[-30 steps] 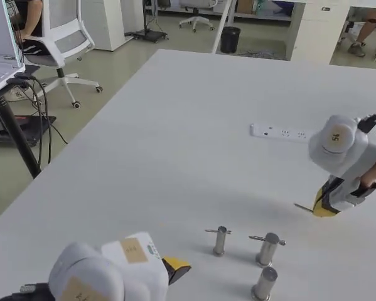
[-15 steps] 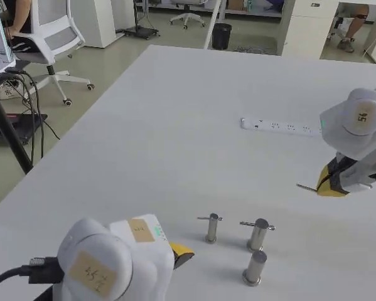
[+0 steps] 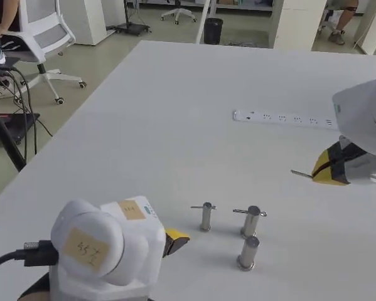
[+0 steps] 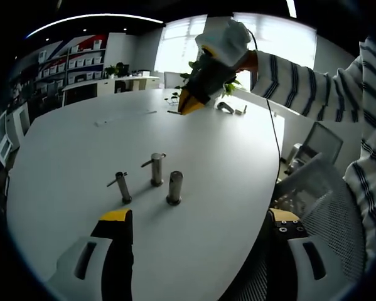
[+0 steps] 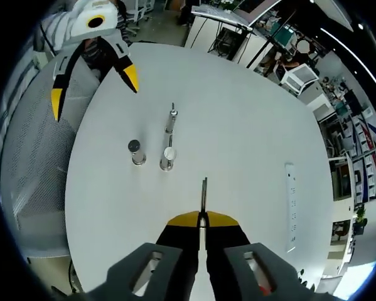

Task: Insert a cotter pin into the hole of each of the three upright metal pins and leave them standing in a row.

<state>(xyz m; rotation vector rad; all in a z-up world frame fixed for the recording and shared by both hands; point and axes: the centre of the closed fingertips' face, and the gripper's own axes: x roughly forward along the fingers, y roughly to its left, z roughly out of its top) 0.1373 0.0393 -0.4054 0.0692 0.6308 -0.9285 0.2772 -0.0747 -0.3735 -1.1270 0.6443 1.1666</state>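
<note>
On the near left of the white table (image 3: 144,125), the left gripper (image 4: 200,216) is held low and level. Its jaws are spread wide with nothing between them. One jaw is over the tabletop and the other is past the table's edge, above a mesh chair (image 4: 338,213).

Right gripper (image 5: 202,218): held above the right side of the table, well apart from the metal pins. A hand in a striped sleeve (image 4: 300,69) carries it. Its jaws are pressed together on the held cotter pin (image 5: 204,191), which juts straight out from the tips and points left in the head view.

Metal pins, three, all upright on the near middle of the table:
- Left metal pin (image 3: 206,216) has the first fitted cotter pin (image 3: 197,206) lying crosswise through its top hole.
- Right metal pin (image 3: 251,221), beside it, has the second fitted cotter pin (image 3: 241,212) crosswise through its top hole.
- Near metal pin (image 3: 248,252) stands just in front of the right one, out of line with the pair. Its top is plain.

Power strip (image 3: 282,118): lies flat at the far right, well beyond the pins.
</note>
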